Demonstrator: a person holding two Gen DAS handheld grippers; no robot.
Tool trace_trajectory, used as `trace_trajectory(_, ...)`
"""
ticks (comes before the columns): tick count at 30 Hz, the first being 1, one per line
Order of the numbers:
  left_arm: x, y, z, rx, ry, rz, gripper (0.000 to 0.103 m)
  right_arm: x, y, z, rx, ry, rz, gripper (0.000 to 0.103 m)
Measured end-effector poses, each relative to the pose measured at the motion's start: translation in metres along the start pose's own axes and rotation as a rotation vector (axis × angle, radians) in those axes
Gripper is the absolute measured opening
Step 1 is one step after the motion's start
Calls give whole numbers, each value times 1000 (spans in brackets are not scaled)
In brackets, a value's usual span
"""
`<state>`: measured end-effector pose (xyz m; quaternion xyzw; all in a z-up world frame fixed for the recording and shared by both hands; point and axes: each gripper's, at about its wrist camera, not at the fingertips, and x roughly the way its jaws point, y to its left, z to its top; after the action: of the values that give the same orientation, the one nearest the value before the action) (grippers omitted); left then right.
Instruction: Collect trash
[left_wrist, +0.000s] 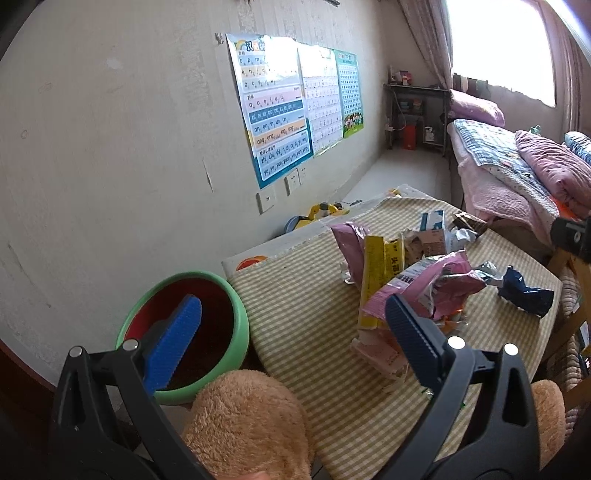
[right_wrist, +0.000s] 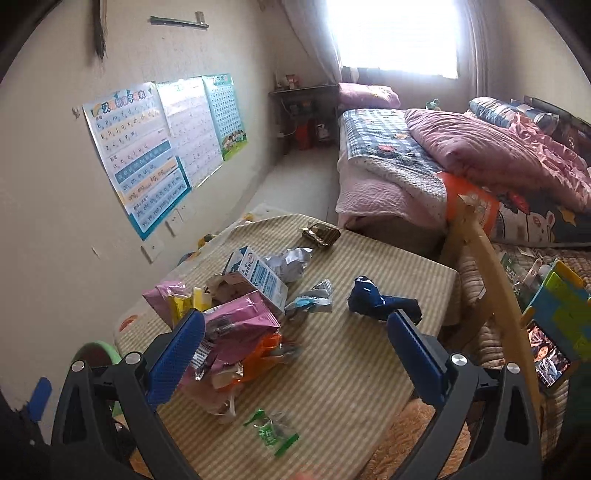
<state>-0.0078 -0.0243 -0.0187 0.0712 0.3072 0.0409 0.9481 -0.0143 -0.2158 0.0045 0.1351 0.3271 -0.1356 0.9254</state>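
Note:
A heap of wrappers lies on the striped table (left_wrist: 314, 302) (right_wrist: 351, 369): pink bags (left_wrist: 439, 284) (right_wrist: 240, 321), a yellow packet (left_wrist: 376, 273), a milk carton (right_wrist: 258, 277), an orange wrapper (right_wrist: 266, 354). A crumpled dark blue wrapper (left_wrist: 524, 290) (right_wrist: 380, 301) lies apart on the right, and a green candy wrapper (right_wrist: 271, 432) sits near the front edge. A green bin (left_wrist: 225, 354) (right_wrist: 99, 354) with a red inside stands left of the table. My left gripper (left_wrist: 295, 328) is open, one finger over the bin, the other by the heap. My right gripper (right_wrist: 295, 343) is open above the table, holding nothing.
Posters (left_wrist: 288, 103) hang on the wall at left. A bed with pink bedding (right_wrist: 461, 155) stands beyond the table. A wooden chair frame (right_wrist: 491, 266) and a phone (right_wrist: 550, 358) are at the right. A tan plush thing (left_wrist: 251, 424) lies below the table's near corner.

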Motion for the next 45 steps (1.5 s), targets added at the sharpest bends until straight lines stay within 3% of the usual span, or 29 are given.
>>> trace_trajectory(16, 1, 2, -1, -7, 8, -47, 98, 2, 4, -4, -36, 5, 46, 96)
trace_trajectory(25, 21, 2, -9, 6, 51, -50, 98, 34, -6, -20, -45, 125, 107, 96)
trace_trajectory(29, 34, -2, -7, 68, 39, -48, 98, 49, -8, -32, -114, 179, 126, 96)
trace_trajectory(34, 50, 1, -3, 78, 71, -81, 98, 85, 7, -70, -220, 378, 182, 94)
trace_trajectory(40, 54, 6, -10, 84, 119, -142, 98, 122, 20, -112, -253, 556, 245, 65)
trace_trajectory(42, 52, 1, -9, 109, 116, -177, 98, 130, 18, -120, -231, 602, 264, 36)
trace_trajectory(45, 49, -13, 1, 167, 119, -272, 97, 125, 5, -111, -149, 573, 317, 32)
